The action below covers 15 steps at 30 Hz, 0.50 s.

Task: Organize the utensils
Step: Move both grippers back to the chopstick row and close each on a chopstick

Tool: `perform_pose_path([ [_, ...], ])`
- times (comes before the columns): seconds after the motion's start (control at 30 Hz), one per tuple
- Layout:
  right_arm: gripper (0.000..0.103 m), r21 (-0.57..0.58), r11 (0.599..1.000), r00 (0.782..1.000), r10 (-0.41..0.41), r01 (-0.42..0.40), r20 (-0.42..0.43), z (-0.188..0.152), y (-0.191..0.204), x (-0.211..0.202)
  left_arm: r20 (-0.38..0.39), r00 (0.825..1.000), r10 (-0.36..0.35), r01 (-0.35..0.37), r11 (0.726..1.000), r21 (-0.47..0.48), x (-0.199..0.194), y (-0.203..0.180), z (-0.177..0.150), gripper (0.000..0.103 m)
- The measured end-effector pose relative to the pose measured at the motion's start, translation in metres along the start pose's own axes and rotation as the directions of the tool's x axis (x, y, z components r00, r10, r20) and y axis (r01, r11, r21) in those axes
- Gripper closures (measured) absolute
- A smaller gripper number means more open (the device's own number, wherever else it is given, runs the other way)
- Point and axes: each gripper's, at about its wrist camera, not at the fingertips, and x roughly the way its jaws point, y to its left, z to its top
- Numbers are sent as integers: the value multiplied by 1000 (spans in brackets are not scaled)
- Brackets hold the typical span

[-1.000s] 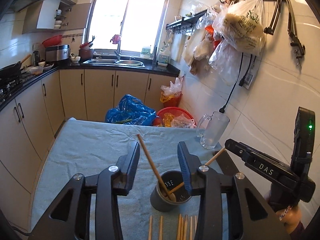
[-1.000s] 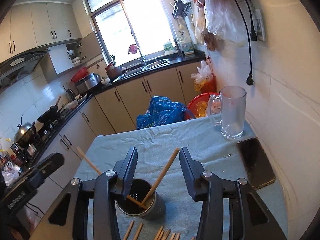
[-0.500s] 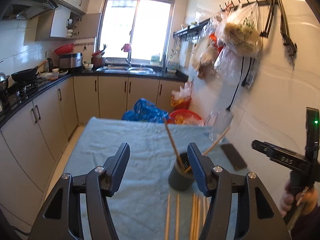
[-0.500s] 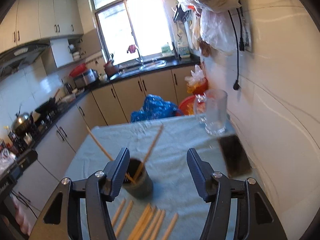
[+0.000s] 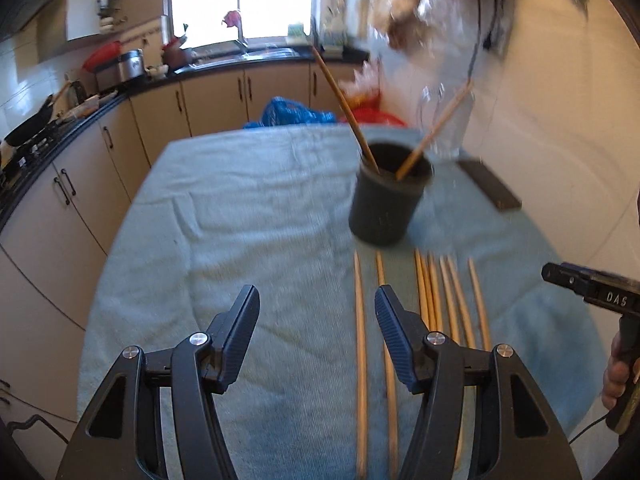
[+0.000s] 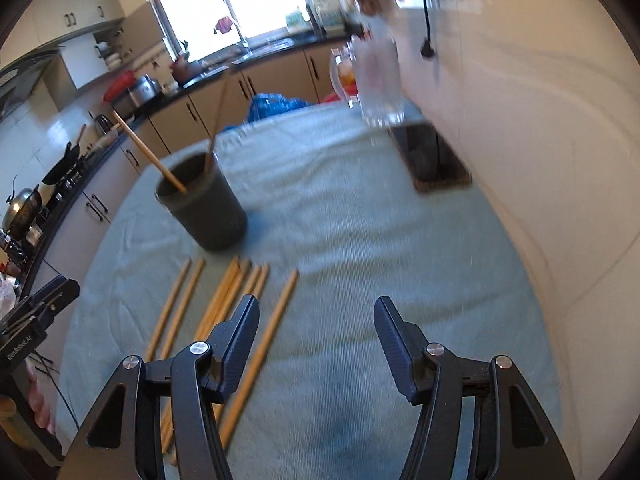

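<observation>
Seven chopsticks (image 6: 264, 344) lie loose on the one cloth (image 6: 340, 208), two more stand in the single dark cup (image 6: 208, 208), and beside them are one glass mug (image 6: 378, 84) and one phone (image 6: 434, 160), with two grippers (image 5: 316, 324) in view.

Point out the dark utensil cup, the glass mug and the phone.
dark utensil cup (image 5: 384, 208), left wrist view, outer wall.
glass mug (image 6: 378, 80), right wrist view, body.
phone (image 6: 434, 160), right wrist view, screen.
</observation>
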Motion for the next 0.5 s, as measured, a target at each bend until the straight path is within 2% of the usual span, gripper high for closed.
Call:
perform_pose_path([
  [0.23, 40, -4, 999, 997, 32, -32, -66, -23, 6, 28, -101, 995, -25, 32, 997, 69, 34, -21, -17, 44],
  [0.3, 43, -28, 999, 996, 37, -39, -85, -26, 15, 35, -123, 992, -29, 38, 997, 73, 43, -25, -22, 48],
  [0.37, 47, -52, 998, 995, 36, -41, -97, -26, 25, 42, -155, 987, -41, 54, 995, 79, 54, -28, -24, 59],
  [0.5, 54, -93, 995, 994, 10, -21, -112, -24, 40, 54, -193, 980, -45, 59, 996, 67, 72, -30, -20, 62],
])
